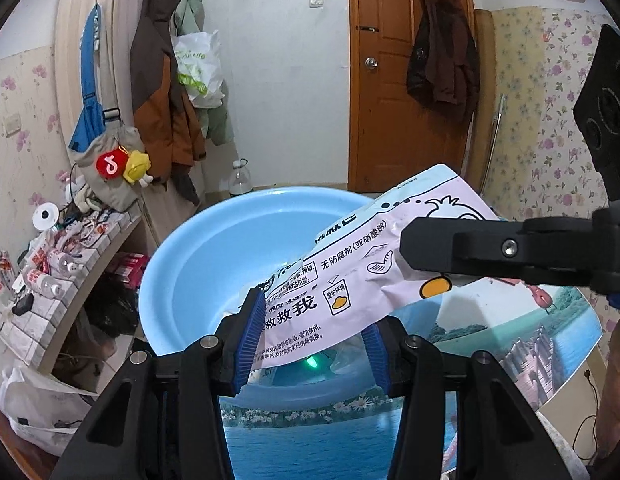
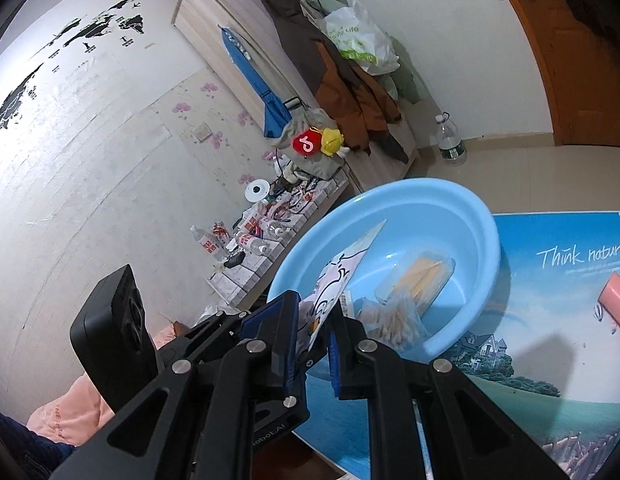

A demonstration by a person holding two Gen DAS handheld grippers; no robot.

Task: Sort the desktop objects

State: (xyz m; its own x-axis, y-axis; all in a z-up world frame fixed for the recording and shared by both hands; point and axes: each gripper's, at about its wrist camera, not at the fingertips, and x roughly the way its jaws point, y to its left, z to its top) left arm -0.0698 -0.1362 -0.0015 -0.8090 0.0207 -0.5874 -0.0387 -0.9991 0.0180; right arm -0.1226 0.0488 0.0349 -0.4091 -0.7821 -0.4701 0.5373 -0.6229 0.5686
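A pinkish-white snack packet (image 1: 350,280) with printed Chinese text hangs over the light blue basin (image 1: 197,256), carried by both grippers. My left gripper (image 1: 314,340) has its blue pads closed on the packet's near end. My right gripper (image 1: 410,256) reaches in from the right and pinches the far end. In the right wrist view the packet (image 2: 338,268) stands edge-on between the shut pads of my right gripper (image 2: 316,314), at the basin's (image 2: 430,190) near rim. Inside the basin lie a clear pack of yellow sticks (image 2: 428,276) and a bag of cotton swabs (image 2: 394,320).
The basin sits on a round table with a landscape-print cover (image 2: 550,340). A pink box (image 2: 614,304) lies at its right. A low shelf (image 1: 49,288) crowded with bottles runs along the left wall. A water bottle (image 1: 239,178) stands on the floor behind.
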